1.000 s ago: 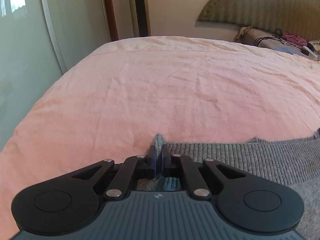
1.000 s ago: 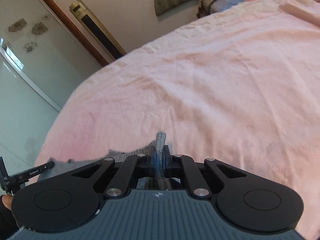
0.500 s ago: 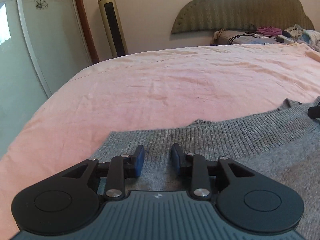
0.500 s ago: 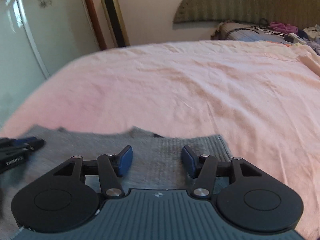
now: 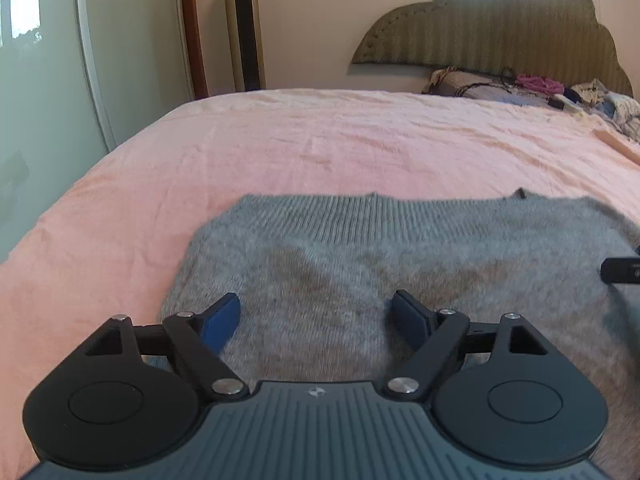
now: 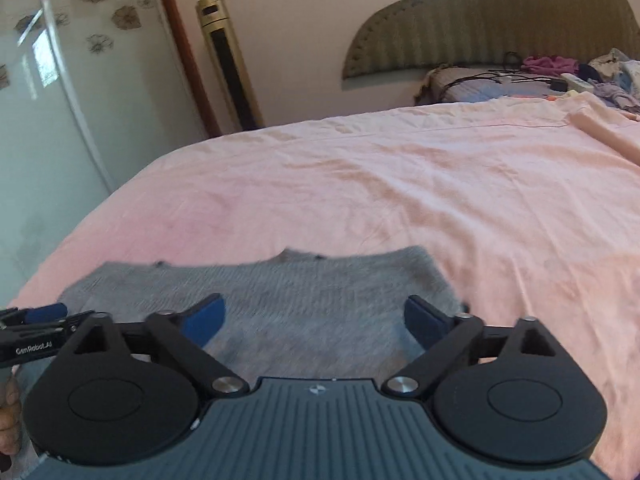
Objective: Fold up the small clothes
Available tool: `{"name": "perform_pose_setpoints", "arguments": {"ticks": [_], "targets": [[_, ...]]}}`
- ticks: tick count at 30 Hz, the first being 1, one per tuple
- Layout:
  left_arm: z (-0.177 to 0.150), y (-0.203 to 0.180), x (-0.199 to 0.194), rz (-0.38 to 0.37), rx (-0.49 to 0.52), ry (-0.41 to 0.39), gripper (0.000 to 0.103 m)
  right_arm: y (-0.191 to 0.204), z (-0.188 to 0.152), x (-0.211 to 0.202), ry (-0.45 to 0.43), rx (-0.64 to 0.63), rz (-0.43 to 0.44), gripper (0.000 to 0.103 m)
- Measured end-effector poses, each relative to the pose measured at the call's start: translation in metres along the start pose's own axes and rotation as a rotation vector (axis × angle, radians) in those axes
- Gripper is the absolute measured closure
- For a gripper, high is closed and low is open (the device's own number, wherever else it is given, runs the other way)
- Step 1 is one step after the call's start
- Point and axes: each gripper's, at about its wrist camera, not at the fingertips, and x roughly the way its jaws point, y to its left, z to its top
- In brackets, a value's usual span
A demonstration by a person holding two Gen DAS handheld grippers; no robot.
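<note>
The fuzzy grey knitted sweater (image 5: 400, 264) lay flat on the pink bedsheet (image 5: 320, 140), its ribbed hem towards the padded olive headboard (image 5: 500, 28). My left gripper (image 5: 316, 316) and right gripper (image 6: 316, 320) hung just over it, jaws spread wide, holding nothing. I judged the next fold wanted matching pinches at both corners, lifted evenly.

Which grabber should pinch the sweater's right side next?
Probably the right gripper: it is open above the gray sweater with the right edge beside its finger. The left gripper, also open, sits nearer the left edge.
</note>
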Motion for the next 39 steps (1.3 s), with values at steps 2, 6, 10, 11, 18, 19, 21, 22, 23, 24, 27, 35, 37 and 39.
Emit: {"name": "perform_pose_setpoints", "arguments": {"ticks": [2, 6, 10, 11, 18, 19, 21, 22, 23, 24, 27, 35, 37, 39], "targets": [[-0.007, 0.012, 0.003, -0.042, -0.057, -0.026, 0.016, 0.004, -0.024, 0.008, 0.011, -0.086, -0.085, 0.007], [-0.002, 0.008, 0.008, -0.013, -0.034, -0.009, 0.010, -0.005, -0.026, 0.006, -0.015, -0.053, -0.066, 0.005], [-0.002, 0.006, -0.022, -0.028, -0.052, 0.002, 0.010, 0.010, -0.023, -0.009, -0.015, -0.053, -0.134, 0.009], [-0.006, 0.006, -0.029, -0.058, -0.068, 0.006, 0.010, 0.016, -0.025, -0.021, -0.032, -0.040, -0.135, 0.009], [-0.020, 0.003, -0.033, -0.025, -0.029, 0.034, 0.008, 0.024, -0.054, -0.023, 0.009, -0.118, -0.059, 0.000], [-0.019, 0.003, -0.041, -0.027, -0.029, 0.034, 0.008, 0.025, -0.048, -0.024, 0.041, -0.117, -0.067, 0.000], [-0.024, 0.003, -0.058, -0.081, -0.020, 0.021, 0.007, 0.028, -0.040, -0.036, 0.046, -0.113, -0.086, 0.011], [-0.030, 0.000, -0.058, -0.081, -0.003, 0.040, 0.007, 0.029, -0.040, -0.044, 0.029, -0.113, -0.070, 0.010], [-0.038, -0.001, -0.052, -0.071, 0.008, 0.080, 0.007, 0.035, -0.046, -0.052, 0.015, -0.117, -0.044, 0.006], [-0.049, -0.001, -0.049, -0.063, 0.017, 0.056, 0.005, 0.035, -0.050, -0.053, 0.025, -0.123, -0.027, 0.001], [-0.051, -0.001, -0.060, -0.051, 0.025, 0.064, 0.005, 0.036, -0.083, -0.050, 0.022, -0.242, -0.038, 0.000], [-0.070, -0.003, -0.079, -0.037, 0.016, 0.077, 0.004, 0.043, -0.096, -0.067, 0.092, -0.172, -0.060, 0.000], [-0.065, -0.004, -0.085, -0.023, 0.003, 0.099, 0.005, 0.043, -0.102, -0.069, 0.051, -0.174, -0.058, 0.000], [-0.061, -0.005, -0.094, -0.038, -0.008, 0.082, 0.005, 0.048, -0.091, -0.071, 0.082, -0.138, -0.072, 0.001]]}}
